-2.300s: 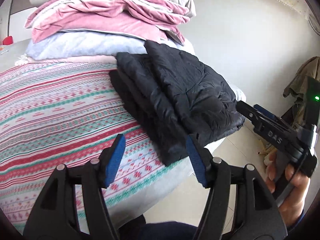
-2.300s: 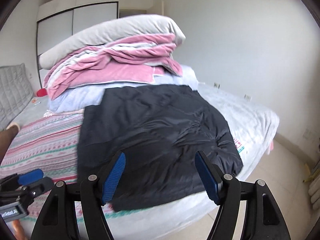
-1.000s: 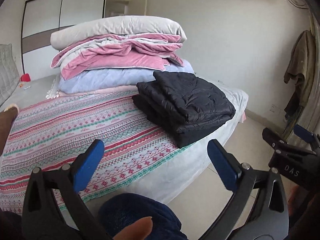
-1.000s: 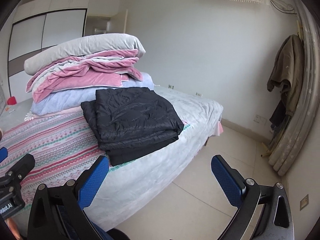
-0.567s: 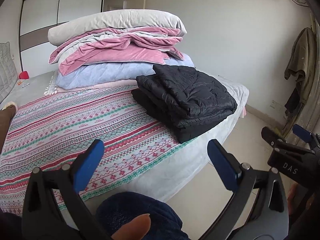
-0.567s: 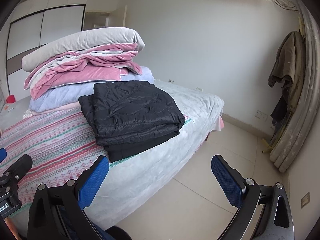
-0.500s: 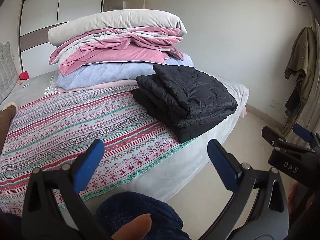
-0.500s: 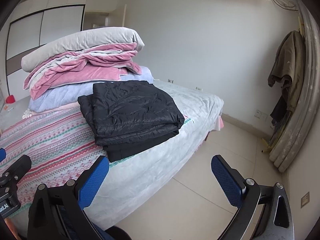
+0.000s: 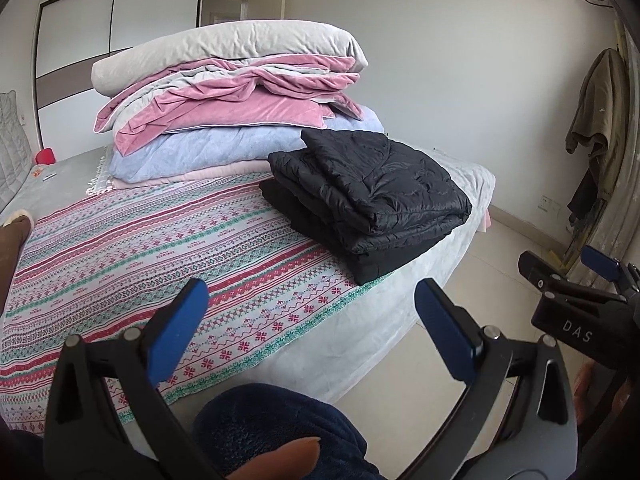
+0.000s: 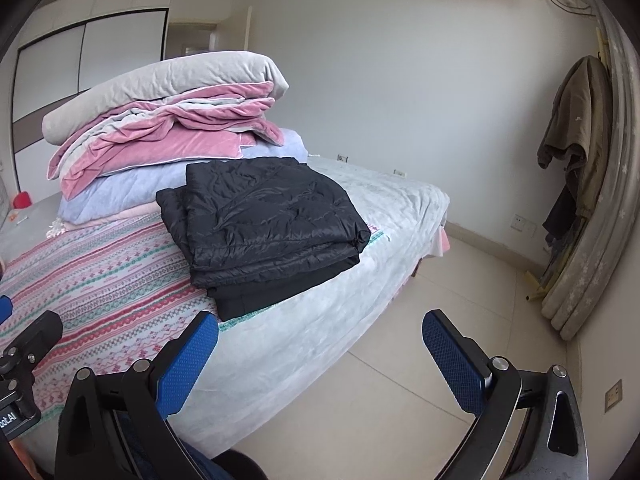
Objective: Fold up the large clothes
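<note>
Left wrist view: the jacket, black, quilted and slightly glossy, lies folded into a thick, roughly rectangular stack on the bed, near its floor-side edge. Just behind the jacket is a pile of bedding: a grey roll on top, crumpled pink velvet below, a pale blue layer at the base. Left of the jacket, a woven cover with red and green bands spreads across the bed. The left gripper is released, its blue textured pads wide apart and holding nothing, well short of the jacket. The right gripper shows only in part at the frame's right edge. Right wrist view: the jacket sits on the bed, its lower layers showing matte black at the near edge. The bedding rises behind it. The right gripper is released and empty, pads spread, near side of the jacket. The left gripper is cut off at the frame's left edge.
</note>
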Action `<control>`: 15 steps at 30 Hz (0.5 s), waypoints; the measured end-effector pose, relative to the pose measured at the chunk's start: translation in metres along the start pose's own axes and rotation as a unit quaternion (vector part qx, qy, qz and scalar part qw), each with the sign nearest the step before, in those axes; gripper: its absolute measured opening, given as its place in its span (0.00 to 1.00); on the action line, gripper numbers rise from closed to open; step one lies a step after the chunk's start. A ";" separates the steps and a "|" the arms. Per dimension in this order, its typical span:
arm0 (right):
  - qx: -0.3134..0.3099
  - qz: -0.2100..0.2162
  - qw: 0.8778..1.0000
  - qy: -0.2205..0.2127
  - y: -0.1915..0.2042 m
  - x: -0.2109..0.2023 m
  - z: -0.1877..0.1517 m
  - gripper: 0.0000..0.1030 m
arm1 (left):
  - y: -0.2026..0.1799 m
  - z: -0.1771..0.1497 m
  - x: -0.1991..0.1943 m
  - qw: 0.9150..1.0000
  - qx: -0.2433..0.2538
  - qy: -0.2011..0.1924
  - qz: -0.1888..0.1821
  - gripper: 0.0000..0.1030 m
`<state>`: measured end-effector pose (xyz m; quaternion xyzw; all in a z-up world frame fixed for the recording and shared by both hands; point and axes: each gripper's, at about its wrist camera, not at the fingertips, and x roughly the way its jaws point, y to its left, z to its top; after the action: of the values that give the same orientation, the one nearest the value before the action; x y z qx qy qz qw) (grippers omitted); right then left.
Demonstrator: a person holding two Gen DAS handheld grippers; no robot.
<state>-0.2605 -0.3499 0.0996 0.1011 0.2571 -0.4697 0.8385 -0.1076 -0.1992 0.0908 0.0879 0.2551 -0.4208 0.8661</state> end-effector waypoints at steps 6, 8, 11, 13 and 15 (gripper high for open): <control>-0.001 0.001 1.000 0.001 0.001 0.000 -0.001 1.00 | 0.000 -0.001 0.000 1.000 0.002 0.002 -0.001 0.99; -0.002 0.000 1.000 0.000 0.001 0.000 -0.002 1.00 | 0.000 -0.001 0.001 1.000 0.002 0.002 -0.001 0.99; -0.002 0.001 1.000 0.002 0.001 0.001 -0.003 1.00 | -0.001 -0.002 0.001 1.000 0.002 0.004 -0.001 0.99; -0.001 0.000 1.000 0.003 0.001 0.002 -0.003 1.00 | -0.001 -0.003 0.001 1.000 0.003 0.004 -0.002 0.99; 0.000 0.001 1.000 0.004 0.001 0.002 -0.004 1.00 | -0.002 -0.004 0.001 1.000 0.005 0.005 -0.003 0.99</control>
<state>-0.2601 -0.3493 0.0954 0.1028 0.2605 -0.4686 0.8378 -0.1104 -0.1995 0.0867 0.0933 0.2574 -0.4243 0.8632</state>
